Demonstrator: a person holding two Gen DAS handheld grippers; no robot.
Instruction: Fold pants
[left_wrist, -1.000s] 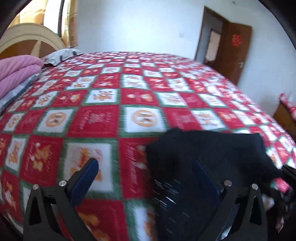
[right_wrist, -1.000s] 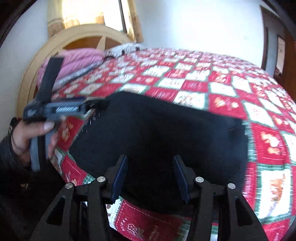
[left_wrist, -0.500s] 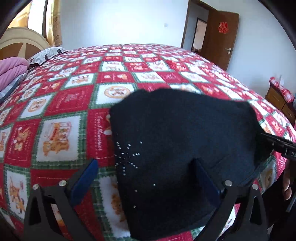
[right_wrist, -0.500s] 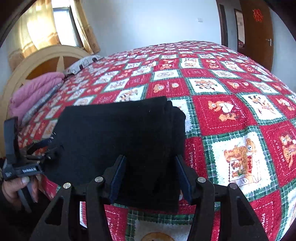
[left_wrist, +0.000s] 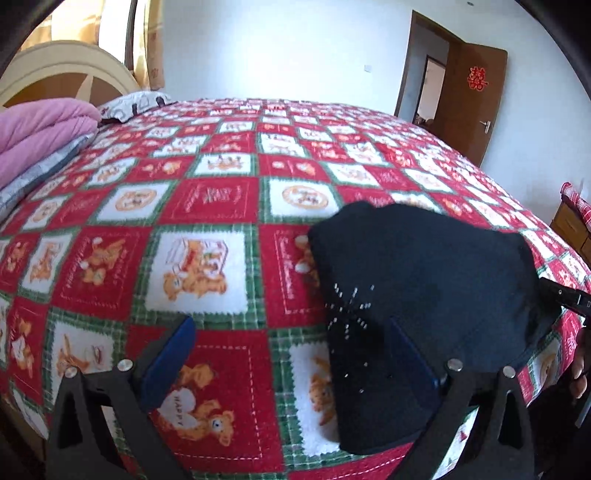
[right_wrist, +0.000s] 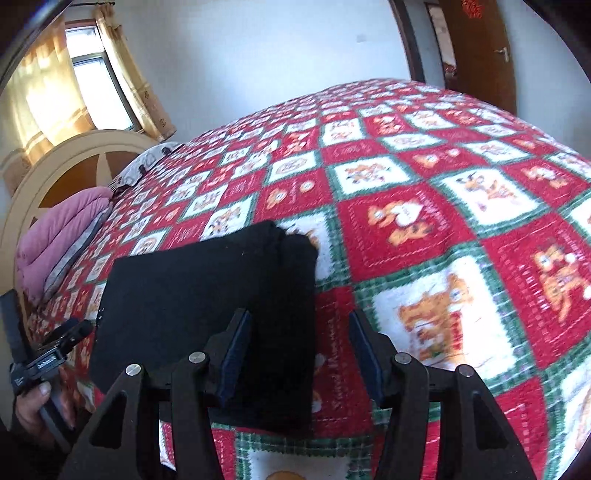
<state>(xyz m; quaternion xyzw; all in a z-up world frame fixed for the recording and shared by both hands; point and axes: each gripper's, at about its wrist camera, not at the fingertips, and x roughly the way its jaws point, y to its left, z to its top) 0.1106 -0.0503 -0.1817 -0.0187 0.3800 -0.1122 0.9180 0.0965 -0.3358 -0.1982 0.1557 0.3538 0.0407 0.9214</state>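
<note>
Both hand-held grippers (left_wrist: 291, 354) (right_wrist: 299, 350) angled down, open, over pants (left_wrist: 424, 295).

My black pants (left_wrist: 424, 280) lie folded into a flat, squarish bundle on the red-checked bedspread (left_wrist: 207, 199), near its front edge, small white studs showing on top.

A bed (left_wrist: 221, 177) covered by a red, white and green checked blanket (right_wrist: 424, 184) with bear motifs fills a white-walled room. A cream arched headboard (right_wrist: 74, 155) stands under a sunlit window (right_wrist: 99, 92) with yellow curtains (right_wrist: 140, 88). Folded pink bedding (left_wrist: 40, 129) and a patterned pillow (left_wrist: 136, 103) lie near it. A brown wooden door (left_wrist: 472, 99) stands open opposite.
</note>
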